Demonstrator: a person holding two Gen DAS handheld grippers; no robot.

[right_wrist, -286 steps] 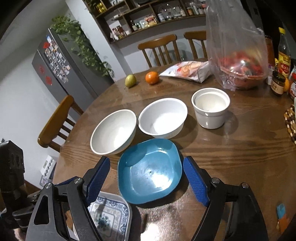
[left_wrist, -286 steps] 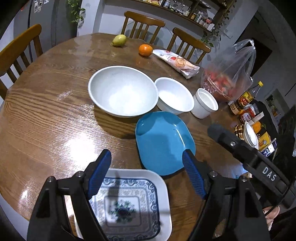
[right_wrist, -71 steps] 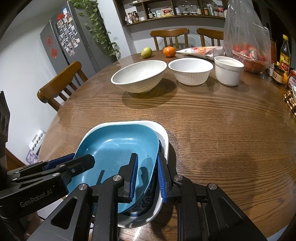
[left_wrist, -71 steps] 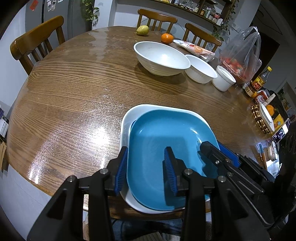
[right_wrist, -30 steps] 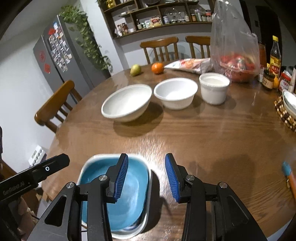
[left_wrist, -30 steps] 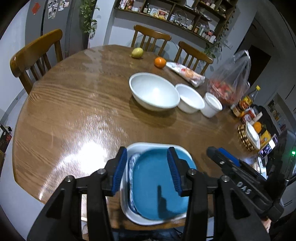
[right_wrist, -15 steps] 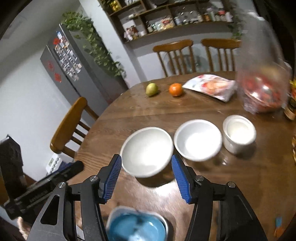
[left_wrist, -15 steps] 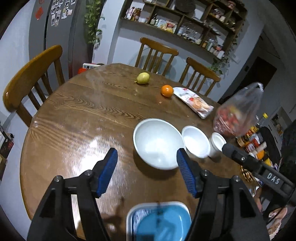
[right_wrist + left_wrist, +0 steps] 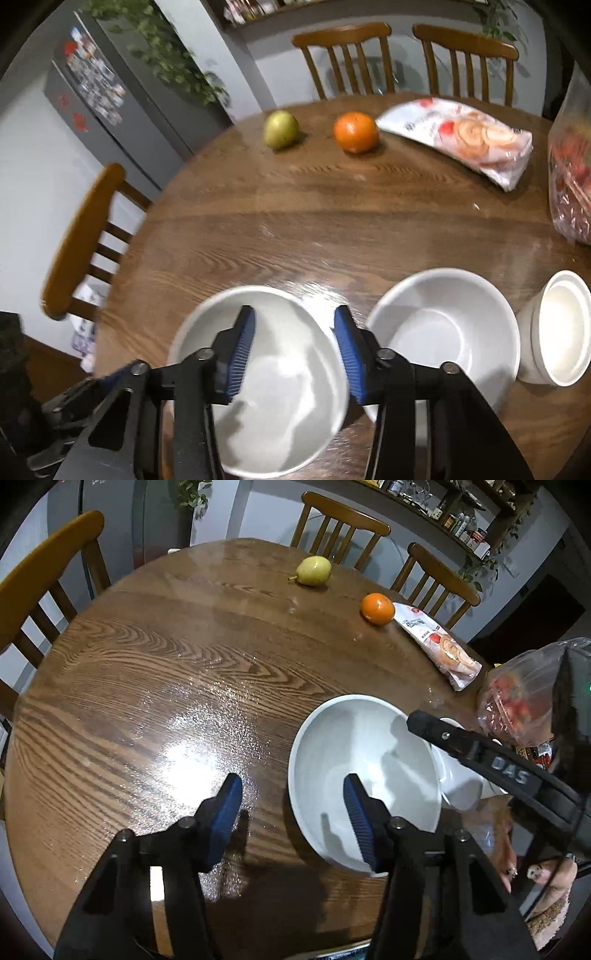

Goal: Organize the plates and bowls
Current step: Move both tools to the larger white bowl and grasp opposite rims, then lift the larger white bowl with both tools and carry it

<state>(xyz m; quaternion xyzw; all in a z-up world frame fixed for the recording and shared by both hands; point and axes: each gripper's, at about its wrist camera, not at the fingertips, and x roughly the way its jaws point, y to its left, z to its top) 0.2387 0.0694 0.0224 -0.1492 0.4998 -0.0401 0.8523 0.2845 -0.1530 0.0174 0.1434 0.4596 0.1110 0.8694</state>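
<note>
A large white bowl point(image 9: 365, 760) stands on the round wooden table point(image 9: 147, 672). My left gripper point(image 9: 291, 812) straddles its left rim, one finger inside and one outside. The jaws are closing and the pads stay clear of the rim. My right gripper point(image 9: 295, 350) straddles the right rim of the same bowl point(image 9: 266, 387); its jaws are also closing, with the right pad close to the rim. One finger point(image 9: 443, 734) of the right gripper reaches over the bowl in the left wrist view. A medium white bowl point(image 9: 443, 339) and a small white cup point(image 9: 557, 325) stand to the right.
At the far side of the table lie a pear point(image 9: 313, 570), an orange point(image 9: 376, 608) and a snack packet point(image 9: 439, 646). A clear bag of red food point(image 9: 517, 705) sits at the right. Wooden chairs point(image 9: 343, 517) ring the table. A person's hand point(image 9: 546, 878) shows at lower right.
Both grippers have moved forward from the stacked blue and white plates to the large bowl. The plates have dropped out of view. Both pairs of jaws stand narrower than half a second ago.
</note>
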